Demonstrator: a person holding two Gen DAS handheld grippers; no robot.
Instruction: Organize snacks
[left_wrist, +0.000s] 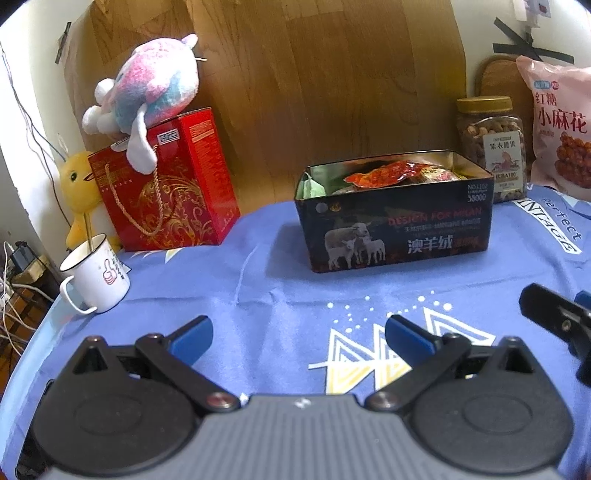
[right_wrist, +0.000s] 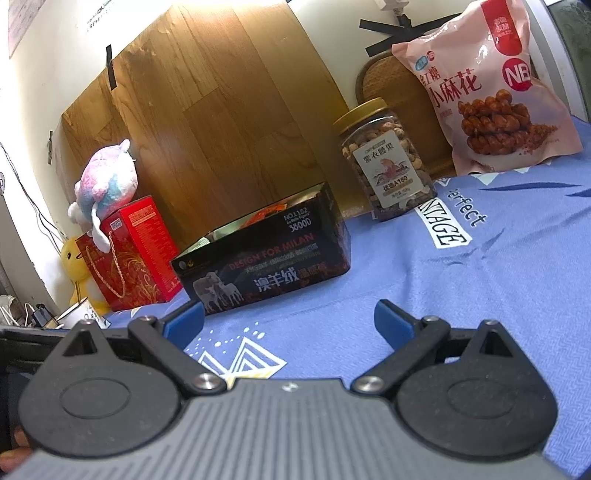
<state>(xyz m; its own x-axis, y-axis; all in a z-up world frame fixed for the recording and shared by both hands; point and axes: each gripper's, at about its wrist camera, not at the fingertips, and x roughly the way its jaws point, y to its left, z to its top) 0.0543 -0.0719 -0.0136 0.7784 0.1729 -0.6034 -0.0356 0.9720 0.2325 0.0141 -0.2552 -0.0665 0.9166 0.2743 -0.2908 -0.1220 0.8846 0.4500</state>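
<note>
A dark open tin box (left_wrist: 399, 236) with sheep on its side stands on the blue cloth and holds several snack packets, a red one (left_wrist: 388, 173) on top. It also shows in the right wrist view (right_wrist: 266, 266). A nut jar (right_wrist: 388, 162) with a gold lid and a pink snack bag (right_wrist: 495, 88) stand behind it to the right; the jar (left_wrist: 491, 147) and the bag (left_wrist: 561, 129) also show in the left wrist view. My left gripper (left_wrist: 299, 336) is open and empty, low over the cloth in front of the box. My right gripper (right_wrist: 290, 321) is open and empty, right of the left one.
A red gift box (left_wrist: 166, 184) with a plush toy (left_wrist: 147, 88) on top stands at the left, a yellow duck toy (left_wrist: 79, 192) behind it. A white mug (left_wrist: 96, 277) sits near the table's left edge. A wooden board (left_wrist: 314, 74) lines the back wall.
</note>
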